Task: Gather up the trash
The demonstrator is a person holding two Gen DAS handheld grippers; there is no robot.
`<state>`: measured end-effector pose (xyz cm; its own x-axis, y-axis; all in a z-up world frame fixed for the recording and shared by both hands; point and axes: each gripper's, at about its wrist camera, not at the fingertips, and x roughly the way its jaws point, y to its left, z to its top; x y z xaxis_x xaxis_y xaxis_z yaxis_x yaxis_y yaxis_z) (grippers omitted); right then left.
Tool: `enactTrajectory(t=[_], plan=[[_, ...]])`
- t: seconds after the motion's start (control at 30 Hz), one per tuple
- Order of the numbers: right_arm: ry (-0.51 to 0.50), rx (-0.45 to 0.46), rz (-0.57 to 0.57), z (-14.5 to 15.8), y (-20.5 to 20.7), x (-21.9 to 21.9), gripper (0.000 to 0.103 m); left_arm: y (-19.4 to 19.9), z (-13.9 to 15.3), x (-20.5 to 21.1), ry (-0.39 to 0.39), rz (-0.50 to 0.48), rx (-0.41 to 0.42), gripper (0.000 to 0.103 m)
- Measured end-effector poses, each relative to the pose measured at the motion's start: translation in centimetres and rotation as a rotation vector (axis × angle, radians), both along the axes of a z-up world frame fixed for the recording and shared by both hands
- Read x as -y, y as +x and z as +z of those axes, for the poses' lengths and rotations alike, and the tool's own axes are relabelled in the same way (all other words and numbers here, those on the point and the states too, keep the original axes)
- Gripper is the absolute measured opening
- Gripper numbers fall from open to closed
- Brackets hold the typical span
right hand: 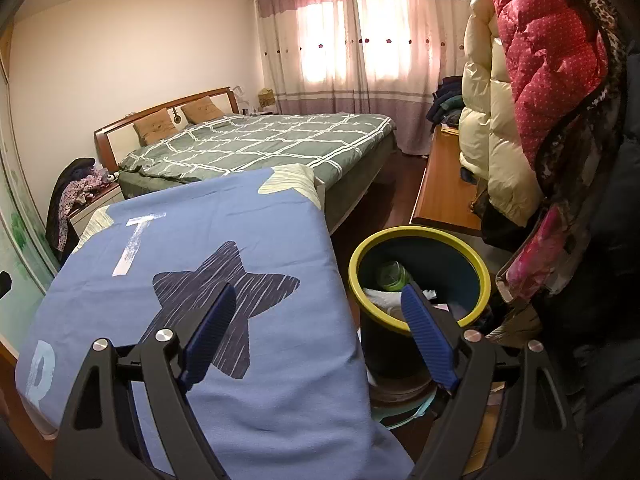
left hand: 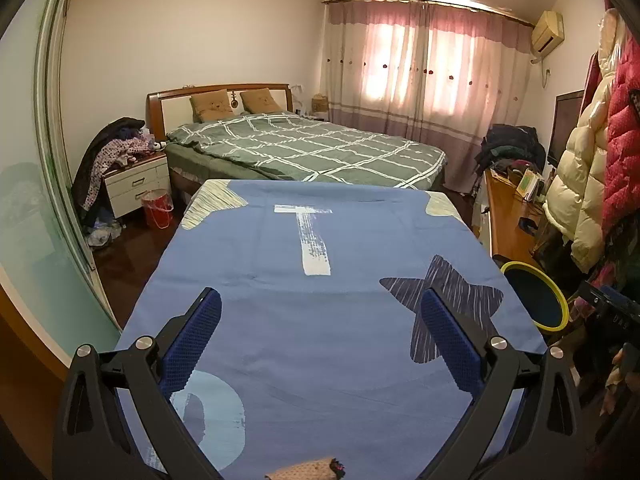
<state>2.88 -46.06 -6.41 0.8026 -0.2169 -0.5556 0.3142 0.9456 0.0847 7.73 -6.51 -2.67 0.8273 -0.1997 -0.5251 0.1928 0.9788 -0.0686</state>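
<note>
A dark bin with a yellow-green rim point(right hand: 478, 264) stands on the floor right of a table covered by a blue cloth point(right hand: 208, 220). Inside it lie a green bottle point(right hand: 392, 276) and white crumpled paper point(right hand: 380, 298). My right gripper point(right hand: 318, 300) is open and empty, over the table's right edge and the bin. My left gripper point(left hand: 320, 300) is open and empty above the blue cloth point(left hand: 320, 320). The bin point(left hand: 532, 300) shows at the right of the left wrist view. A small brownish scrap point(left hand: 308, 470) lies on the cloth at the bottom edge, below the left gripper.
A bed with a green checked cover point(left hand: 304, 148) lies beyond the table. A red bucket point(left hand: 158, 208) sits by a white nightstand point(left hand: 136, 184). Coats point(right hand: 532, 92) hang at the right above a wooden desk point(right hand: 444, 184). A glass sliding door point(left hand: 36, 184) runs along the left.
</note>
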Motion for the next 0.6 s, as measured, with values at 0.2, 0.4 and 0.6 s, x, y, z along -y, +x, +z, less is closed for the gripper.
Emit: enactTrajectory(t=[0.2, 0.4, 0.6], plan=[[0.006, -0.007, 0.002, -0.27, 0.06, -0.05, 0.081, 0.06, -0.03, 0.03, 0.002, -0.006, -0.008, 0.098], [0.009, -0.009, 0.003, -0.32, 0.14, 0.01, 0.081, 0.01, 0.01, -0.02, 0.002, -0.005, -0.009, 0.098], [0.014, -0.014, 0.01, -0.48, 0.34, -0.08, 0.081, 0.04, -0.02, -0.04, 0.001, -0.004, -0.01, 0.098]])
